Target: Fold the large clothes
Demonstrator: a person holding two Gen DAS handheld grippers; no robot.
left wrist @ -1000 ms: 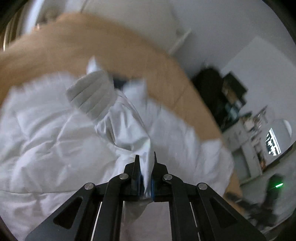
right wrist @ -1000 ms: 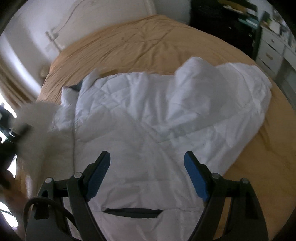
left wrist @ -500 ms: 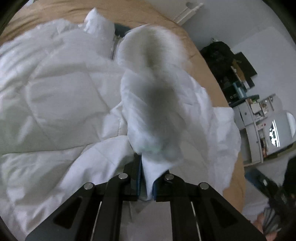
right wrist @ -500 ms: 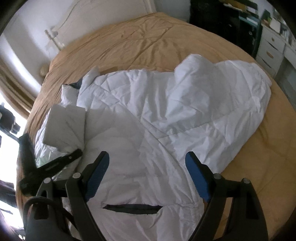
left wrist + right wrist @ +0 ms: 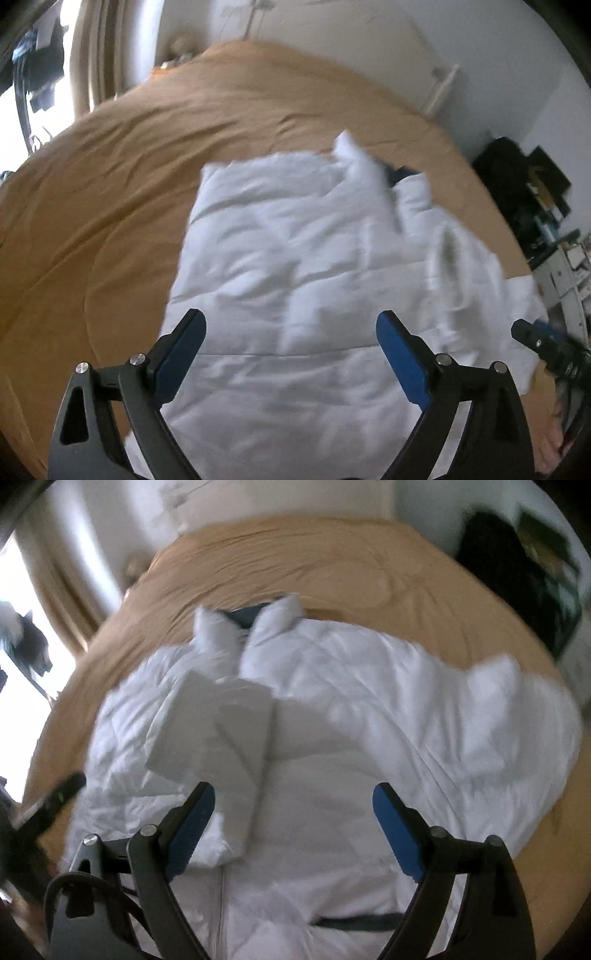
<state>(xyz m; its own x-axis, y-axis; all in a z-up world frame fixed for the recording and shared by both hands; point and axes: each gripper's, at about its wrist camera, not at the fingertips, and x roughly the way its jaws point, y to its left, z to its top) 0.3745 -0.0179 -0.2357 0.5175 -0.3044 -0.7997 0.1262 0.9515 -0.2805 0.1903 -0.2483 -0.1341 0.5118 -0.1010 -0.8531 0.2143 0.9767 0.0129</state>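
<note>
Looking down, I see the white padded jacket (image 5: 332,760) spread on the tan bed (image 5: 110,206), one sleeve (image 5: 221,738) folded across its front, dark shelving (image 5: 524,177) beyond. Left hand-held gripper (image 5: 291,343) and right hand-held gripper (image 5: 293,816) hover released, jaws wide, grasping nothing.

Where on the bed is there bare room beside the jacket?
Bare tan bedspread lies left of the white jacket and beyond its collar toward the wall. The right side is crowded: the spread sleeve nears the bed's edge.
</note>
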